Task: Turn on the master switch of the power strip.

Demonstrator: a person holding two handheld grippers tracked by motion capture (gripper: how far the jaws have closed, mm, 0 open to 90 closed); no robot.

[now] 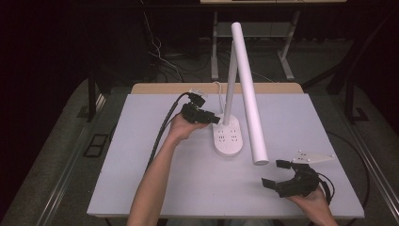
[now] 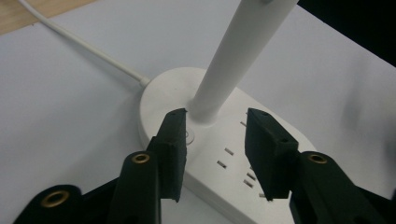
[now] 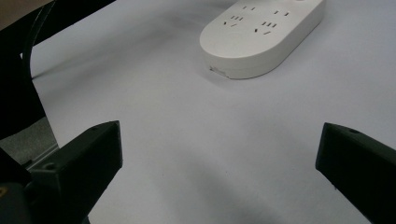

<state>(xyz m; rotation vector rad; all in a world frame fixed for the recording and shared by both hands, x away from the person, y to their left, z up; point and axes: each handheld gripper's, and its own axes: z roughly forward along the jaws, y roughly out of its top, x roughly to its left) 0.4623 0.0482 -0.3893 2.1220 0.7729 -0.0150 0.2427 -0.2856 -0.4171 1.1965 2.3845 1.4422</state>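
Two handheld grippers around a white desk lamp (image 1: 237, 89) on a pale table (image 1: 155, 188).

Lamp base (image 1: 229, 136) oval, with socket slots on top, sitting a little beyond the table's middle; upright stem (image 2: 233, 60) rising from the base's far end, long tube head (image 1: 248, 94) slanting down toward the near right of the base. White cord (image 2: 79, 44) leaving the base's far end toward the wooden table edge. Left gripper (image 1: 200, 113) held just left of the base, jaws parted and released, hovering over the base top either side of the stem's foot, gripping nothing. Right gripper (image 1: 277, 176) well apart, near right of the base, low over bare table, jaws spread wide, empty.
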